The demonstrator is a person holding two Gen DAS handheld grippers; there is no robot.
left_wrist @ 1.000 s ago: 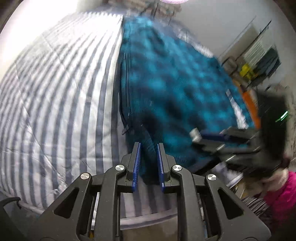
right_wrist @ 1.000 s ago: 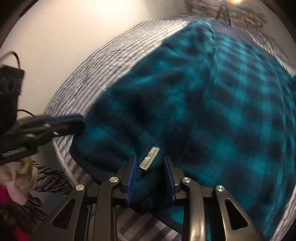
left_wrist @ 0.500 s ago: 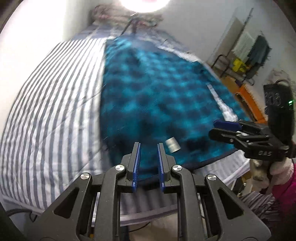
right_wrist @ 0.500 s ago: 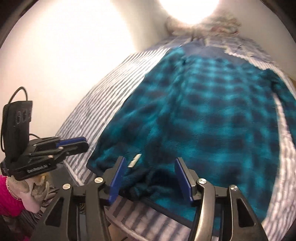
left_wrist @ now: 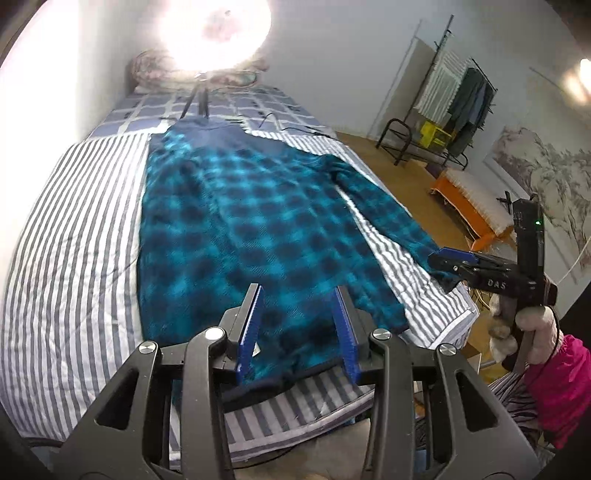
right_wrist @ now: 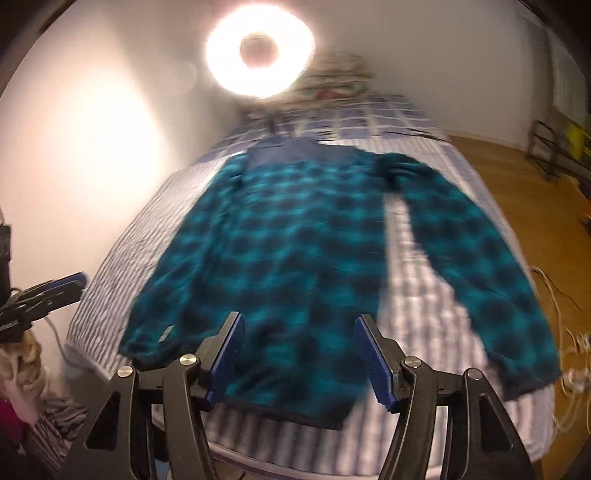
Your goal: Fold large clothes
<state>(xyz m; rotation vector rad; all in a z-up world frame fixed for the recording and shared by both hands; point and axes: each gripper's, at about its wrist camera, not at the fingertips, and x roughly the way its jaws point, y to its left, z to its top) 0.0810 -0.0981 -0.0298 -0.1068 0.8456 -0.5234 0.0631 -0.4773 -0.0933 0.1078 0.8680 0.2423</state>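
A large teal and dark blue checked fleece top [left_wrist: 240, 221] [right_wrist: 288, 251] lies spread flat on the striped bed cover [left_wrist: 74, 240] [right_wrist: 417, 306]. One sleeve [left_wrist: 384, 206] [right_wrist: 472, 251] stretches out to the right. My left gripper [left_wrist: 298, 295] hovers above the near hem, its jaws opening, nothing between the pads. My right gripper [right_wrist: 300, 321] also hangs over the hem, jaws opening wide and empty. In the left wrist view the right gripper [left_wrist: 454, 266] shows near the sleeve's cuff; in the right wrist view the left gripper [right_wrist: 62, 286] shows at the bed's left edge.
A bright ring light [left_wrist: 214, 33] [right_wrist: 260, 48] on a tripod stands at the head of the bed by pillows. A drying rack [left_wrist: 454, 99] and an orange bench [left_wrist: 469, 206] stand on the wooden floor to the right. Cables [right_wrist: 561, 306] lie beside the bed.
Both grippers were shut on the top's near hem; they have let go, opened and lifted back. The top now lies flat on the bed.
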